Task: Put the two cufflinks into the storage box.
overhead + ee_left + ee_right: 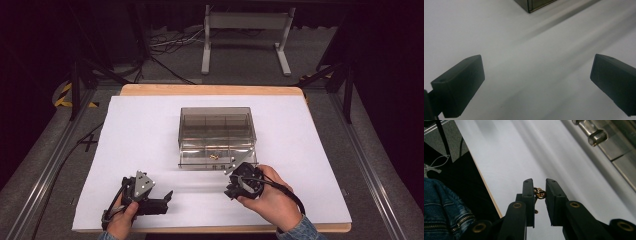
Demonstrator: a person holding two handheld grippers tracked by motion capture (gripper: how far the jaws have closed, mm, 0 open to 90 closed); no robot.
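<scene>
A clear plastic compartment box (217, 131) stands on the white sheet, with a small gold piece (214, 157) lying in its front part. Just in front of the box, a hand holds my right gripper (230, 193) with its jaws turned back toward the near edge. In the right gripper view, the right gripper (539, 185) is shut on a small gold ring-like charm (539, 194) pinched between its pads above the sheet. My left gripper (169, 196) rests low at the front left and points right. The jaws of the left gripper (536, 82) stand wide apart over bare paper.
The white sheet (140, 130) covers most of the wooden table (210, 90). A corner of the box (534, 4) is at the top of the left gripper view. The table's near edge (487, 192) and a denim sleeve (441, 207) are close to the right gripper.
</scene>
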